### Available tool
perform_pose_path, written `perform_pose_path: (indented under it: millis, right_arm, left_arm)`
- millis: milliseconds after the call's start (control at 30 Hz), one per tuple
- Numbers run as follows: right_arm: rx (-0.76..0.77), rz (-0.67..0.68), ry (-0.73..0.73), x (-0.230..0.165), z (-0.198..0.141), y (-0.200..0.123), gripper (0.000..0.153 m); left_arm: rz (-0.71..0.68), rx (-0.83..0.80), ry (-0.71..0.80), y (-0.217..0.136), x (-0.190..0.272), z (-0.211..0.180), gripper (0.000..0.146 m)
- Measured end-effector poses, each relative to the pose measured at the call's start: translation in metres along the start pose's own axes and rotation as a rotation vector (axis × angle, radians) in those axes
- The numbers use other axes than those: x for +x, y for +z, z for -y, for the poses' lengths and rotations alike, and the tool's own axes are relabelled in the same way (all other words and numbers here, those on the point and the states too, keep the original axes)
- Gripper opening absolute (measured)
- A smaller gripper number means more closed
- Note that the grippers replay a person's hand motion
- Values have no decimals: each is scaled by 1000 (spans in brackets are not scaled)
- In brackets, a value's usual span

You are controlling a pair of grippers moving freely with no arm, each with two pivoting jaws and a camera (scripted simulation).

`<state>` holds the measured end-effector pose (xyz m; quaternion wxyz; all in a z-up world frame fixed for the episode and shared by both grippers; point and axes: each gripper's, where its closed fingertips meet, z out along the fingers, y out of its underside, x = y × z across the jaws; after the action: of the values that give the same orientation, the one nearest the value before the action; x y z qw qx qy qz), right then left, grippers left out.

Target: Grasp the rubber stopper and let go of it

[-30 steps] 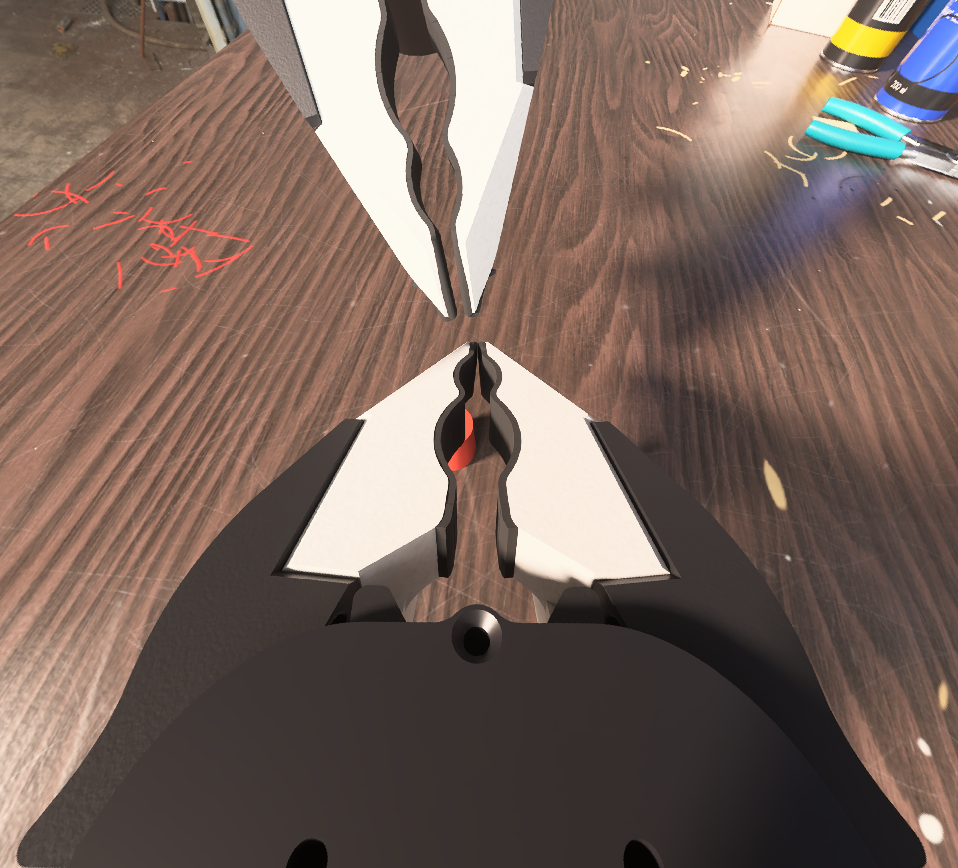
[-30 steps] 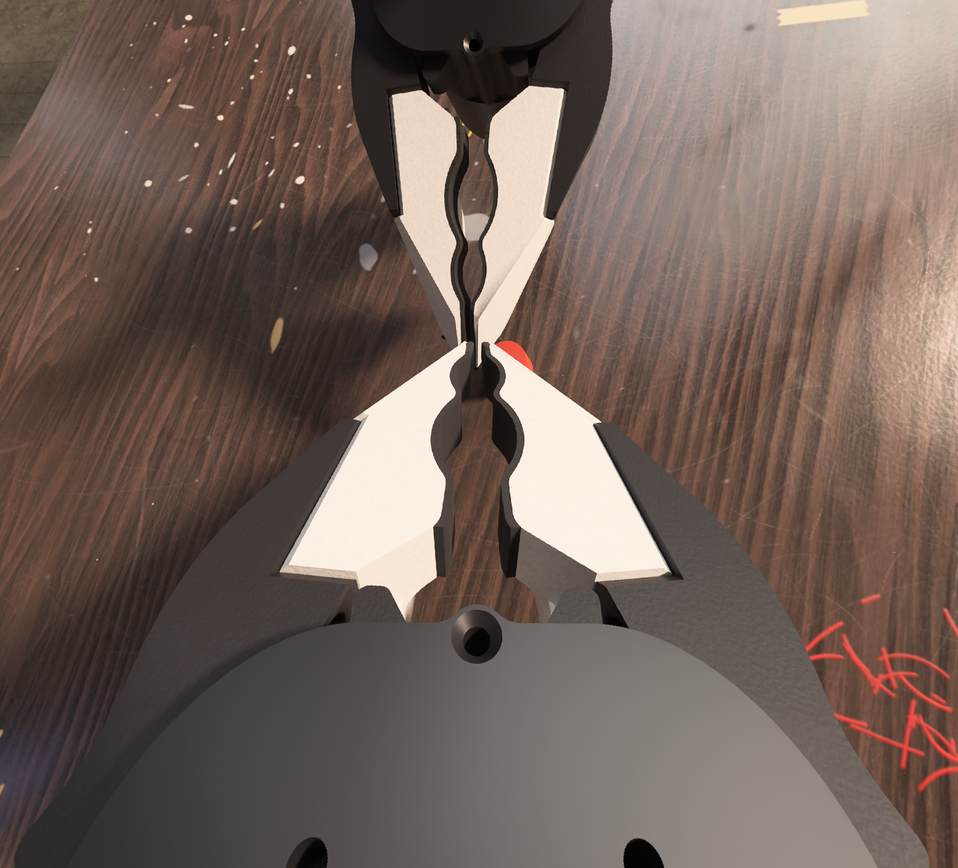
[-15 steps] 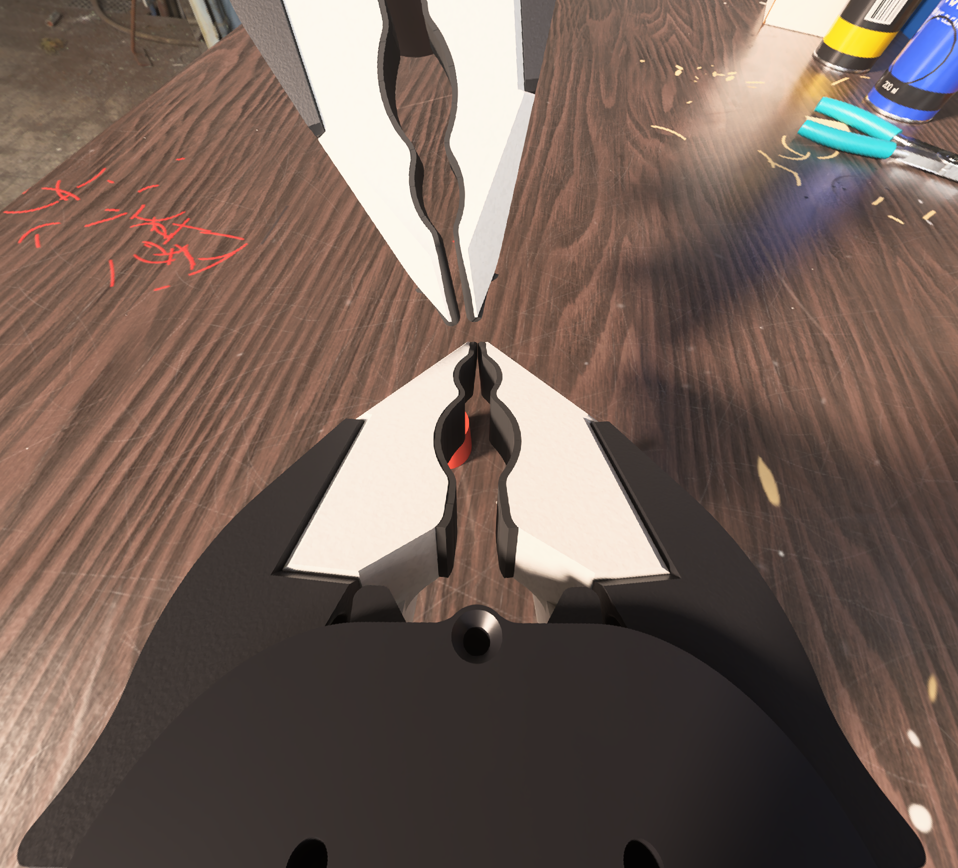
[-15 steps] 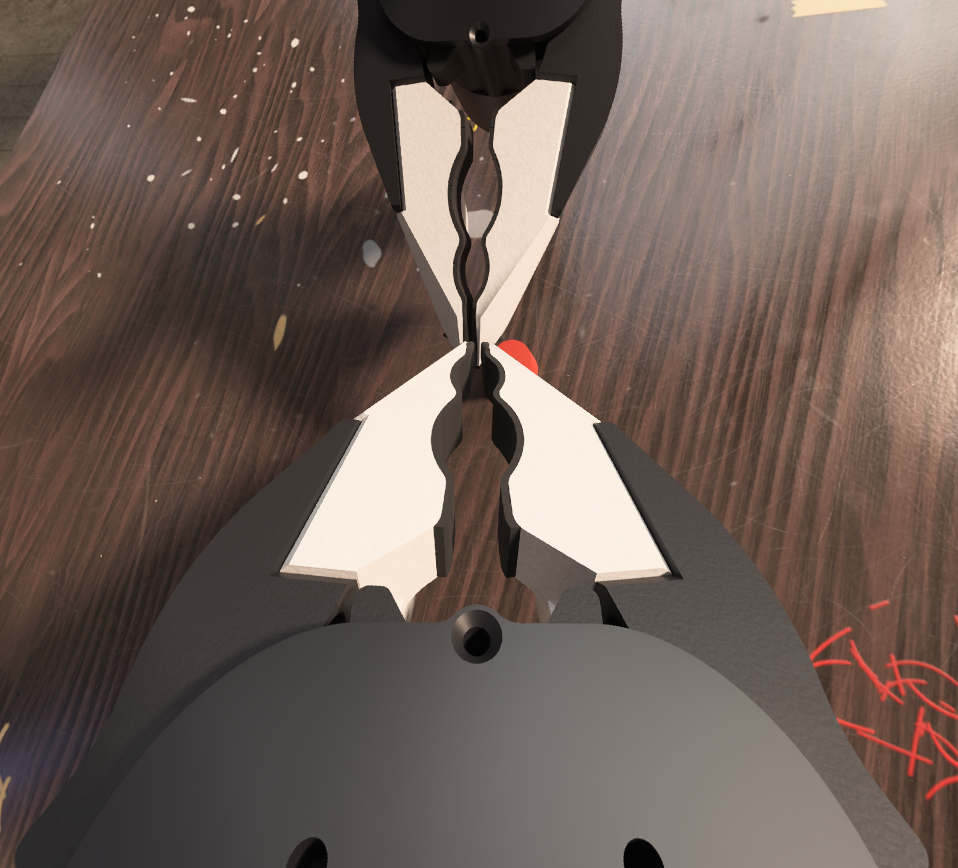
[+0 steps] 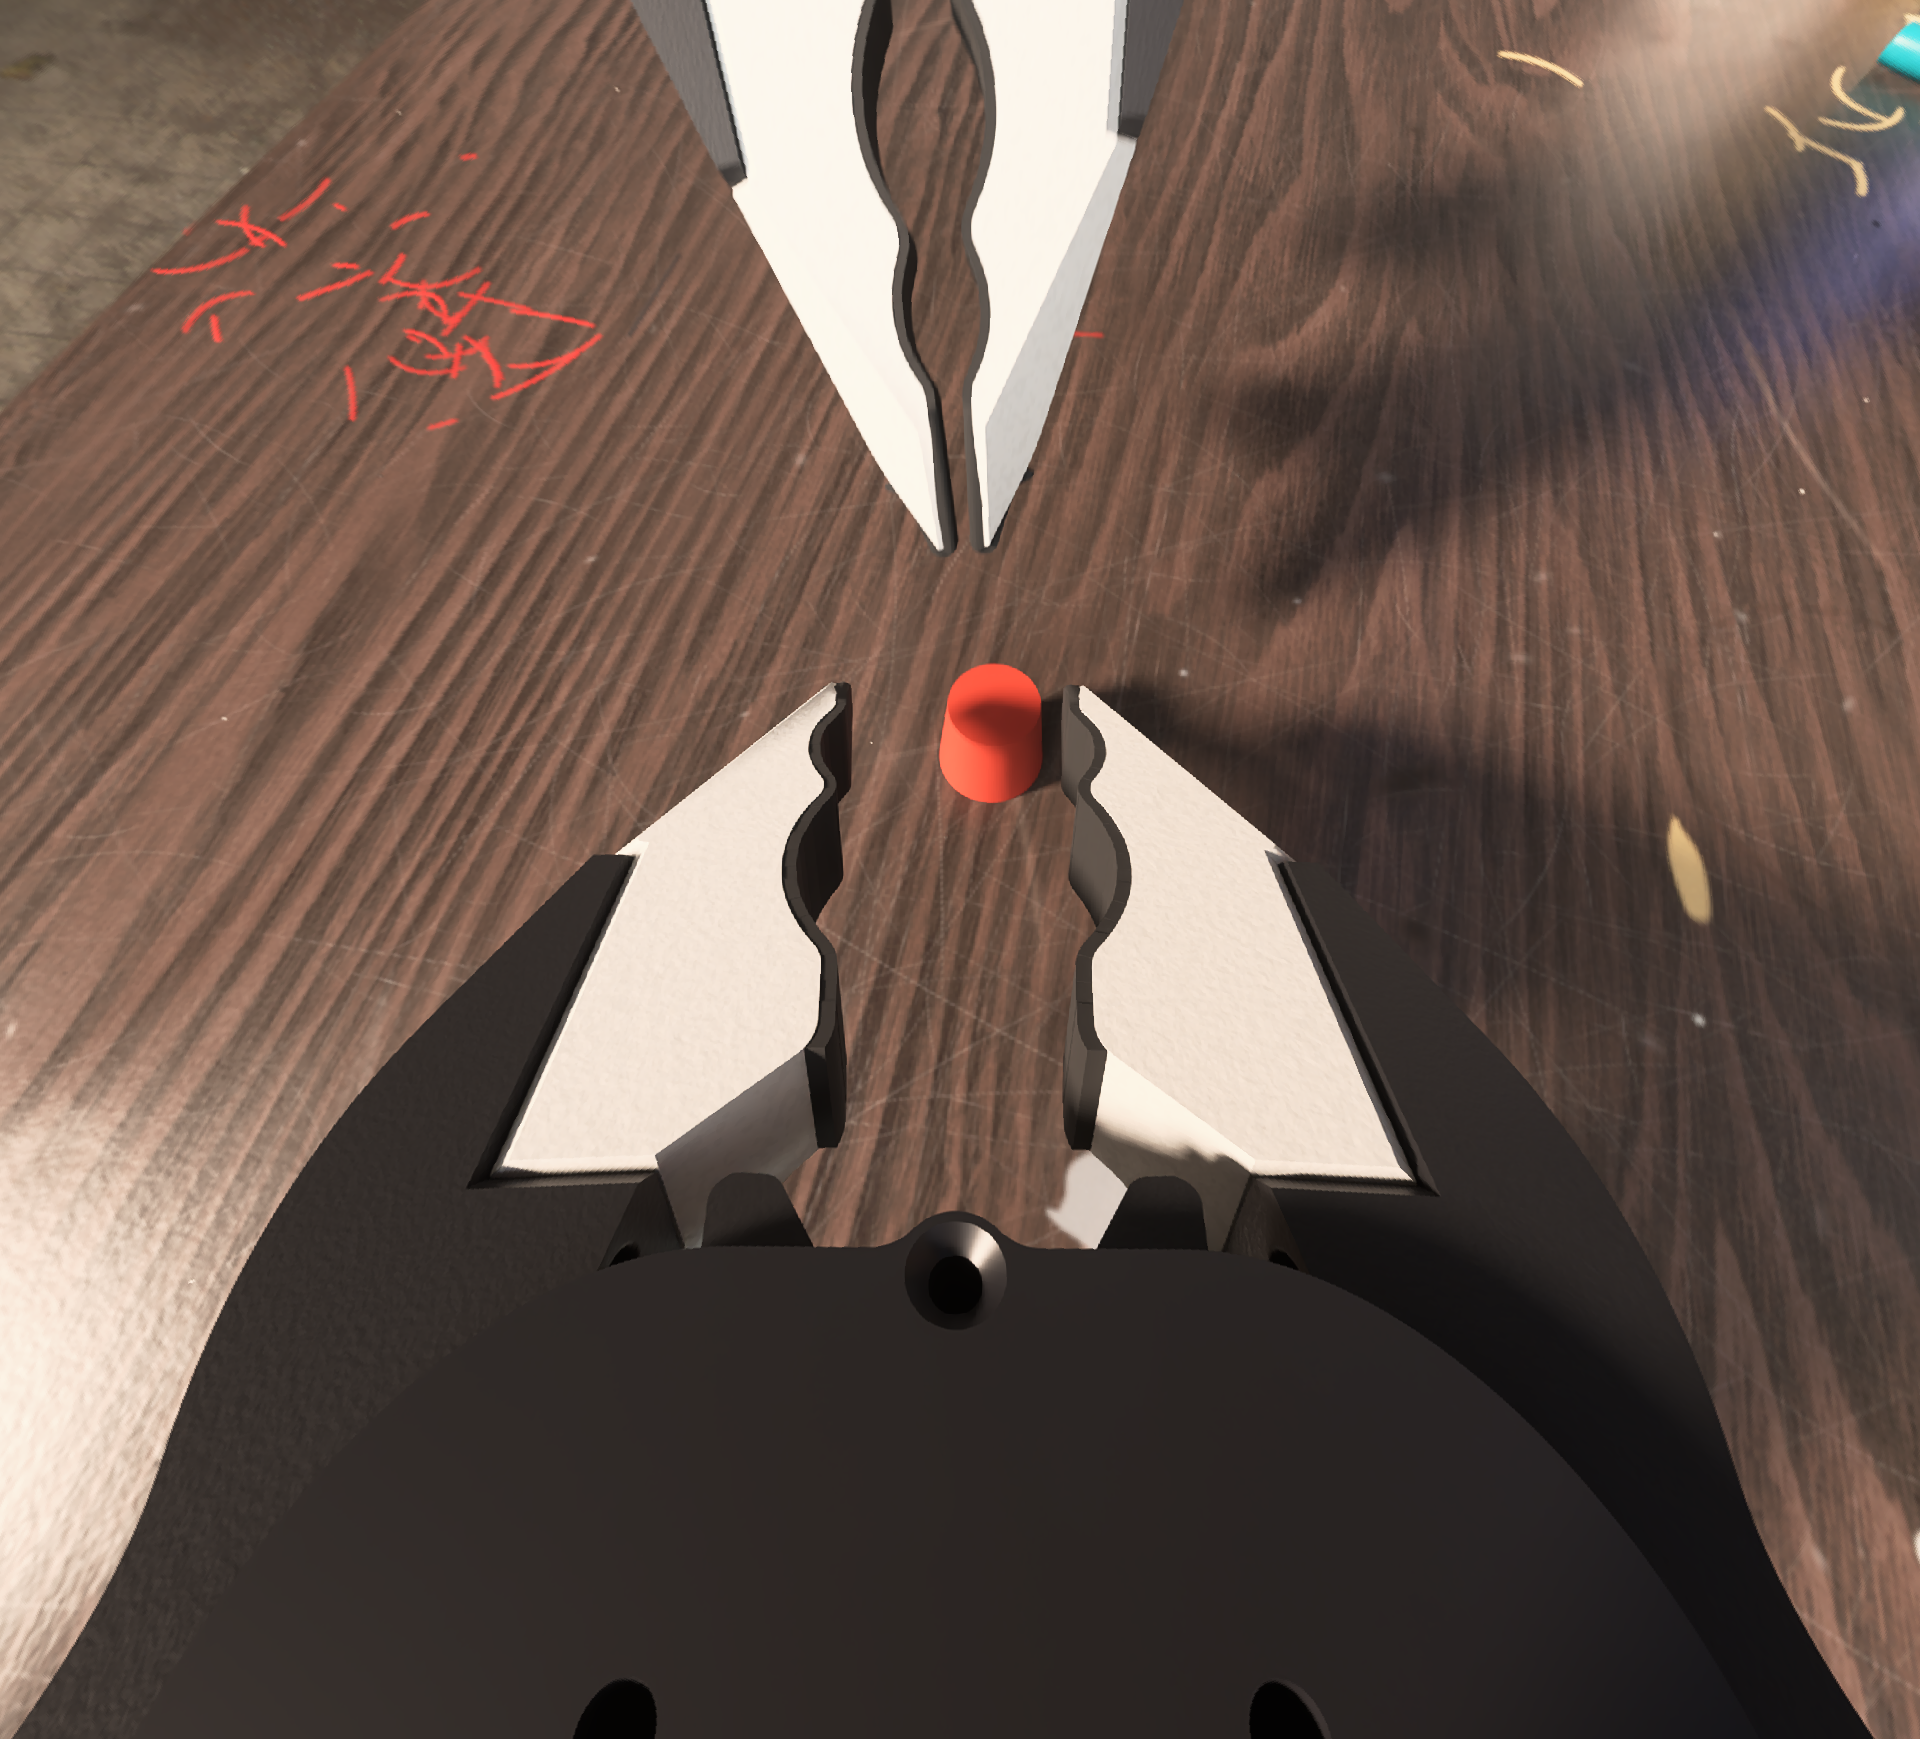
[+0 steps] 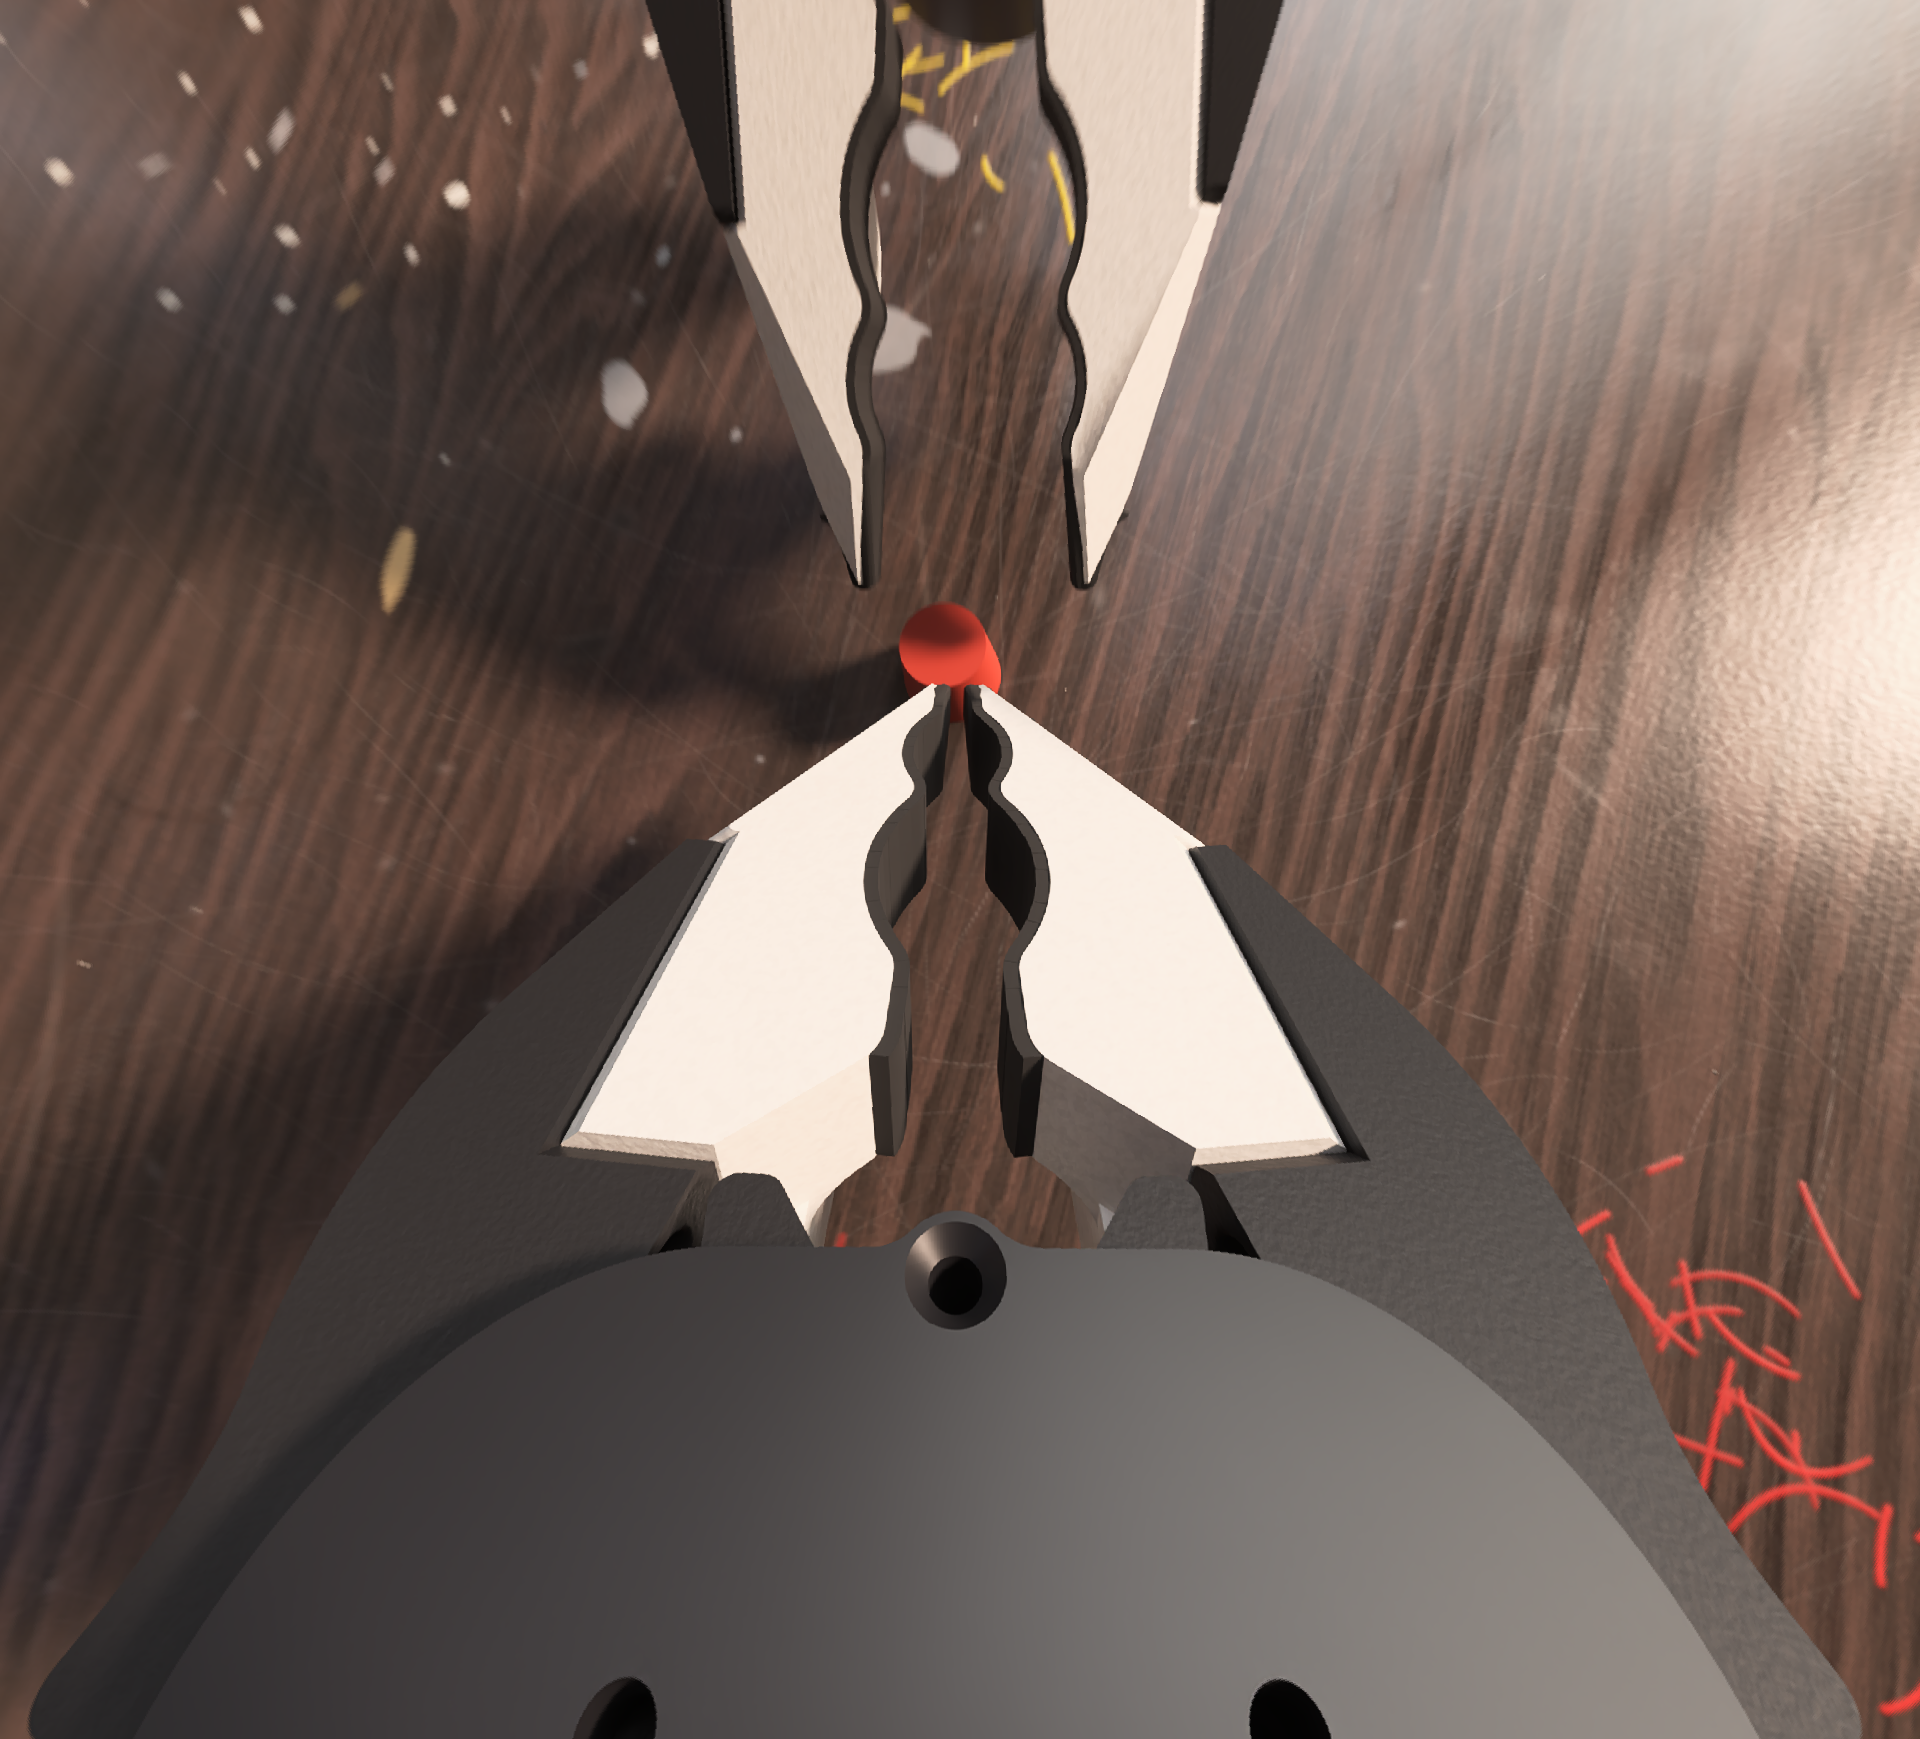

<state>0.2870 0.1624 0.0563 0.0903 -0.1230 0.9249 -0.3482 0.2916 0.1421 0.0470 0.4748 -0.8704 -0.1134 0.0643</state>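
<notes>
At frame centre of the left wrist view, the red stopper (image 5: pixel 989 733) stood on the dark wooden table (image 5: pixel 1455 754), upright or nearly so. The left gripper (image 5: pixel 954 702) was spread wide around it and held nothing. The stopper sat level with the fingertips, off-centre in the gap: close beside, perhaps touching, the right-hand finger (image 5: pixel 1164 858), with clear space toward the other.

The right gripper (image 6: pixel 957 697) pointed in from the opposite side, its jaws nearly together and empty, their tips just short of the stopper (image 6: pixel 943 650) in its own view.

In my judgement the step in hand was either the closing or the release; the frames alone could not settle which. To grasp well, the left gripper should shift sideways until the stopper sits midway, advance slightly so the pads rather than the very tips bear on it, then close slowly. To finish a release well, it should back straight out along its own axis, since a sideways drift would knock over so small a piece. The right gripper ought to hold clear.
</notes>
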Motion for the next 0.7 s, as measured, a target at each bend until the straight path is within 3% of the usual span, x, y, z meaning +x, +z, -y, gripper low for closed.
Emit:
perform_pose_path:
  millis: [267, 700]
  right_arm:
    - [-59, -5, -137, 2, -23, 21, 3]
    - [-62, 32, -346, 5, -26, 28, 3]
  left_arm:
    - [-22, -164, 82, 26, 12, -23, 38]
    - [-24, -139, 70, 31, 9, -23, 30]
